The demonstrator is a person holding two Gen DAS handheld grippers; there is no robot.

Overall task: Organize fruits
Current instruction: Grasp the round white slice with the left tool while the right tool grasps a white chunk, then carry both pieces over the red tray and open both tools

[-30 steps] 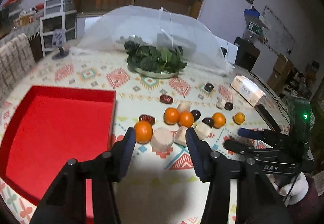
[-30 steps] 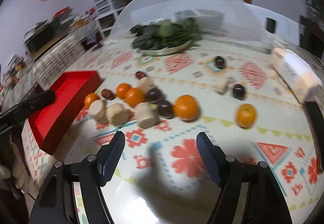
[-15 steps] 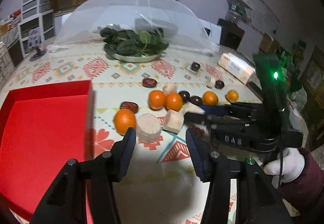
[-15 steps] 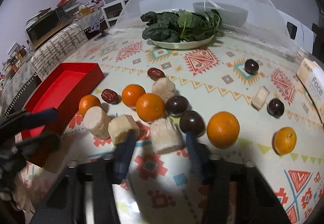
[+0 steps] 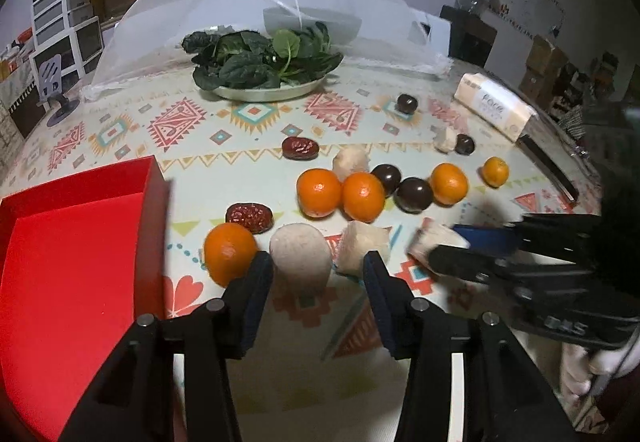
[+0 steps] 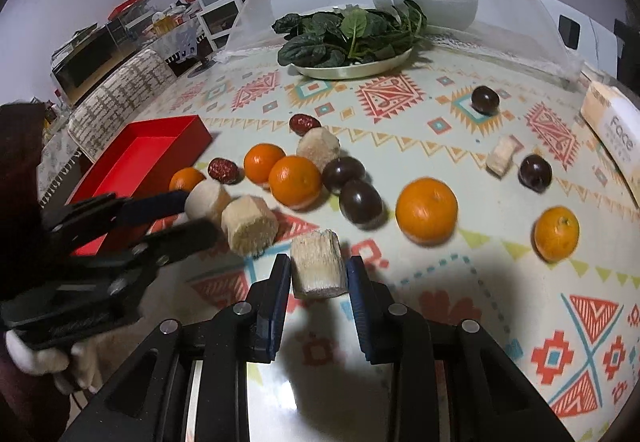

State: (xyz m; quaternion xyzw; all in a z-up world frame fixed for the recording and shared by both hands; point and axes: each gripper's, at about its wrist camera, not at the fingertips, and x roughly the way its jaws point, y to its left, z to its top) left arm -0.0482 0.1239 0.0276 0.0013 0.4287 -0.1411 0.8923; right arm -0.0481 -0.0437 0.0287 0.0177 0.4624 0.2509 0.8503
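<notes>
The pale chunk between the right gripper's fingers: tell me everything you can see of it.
The pale chunk is a short, stubby cylinder, beige and fibrous, with a rough, ragged cut top and streaky sides, like a piece of peeled cane. It stands roughly upright on the patterned tablecloth, nearest the camera of the cream pieces. The right gripper is shut on it, one blue-padded finger pressing each side. No other fruit touches it; a similar chunk lies just behind, to its left in the right wrist view.
</notes>
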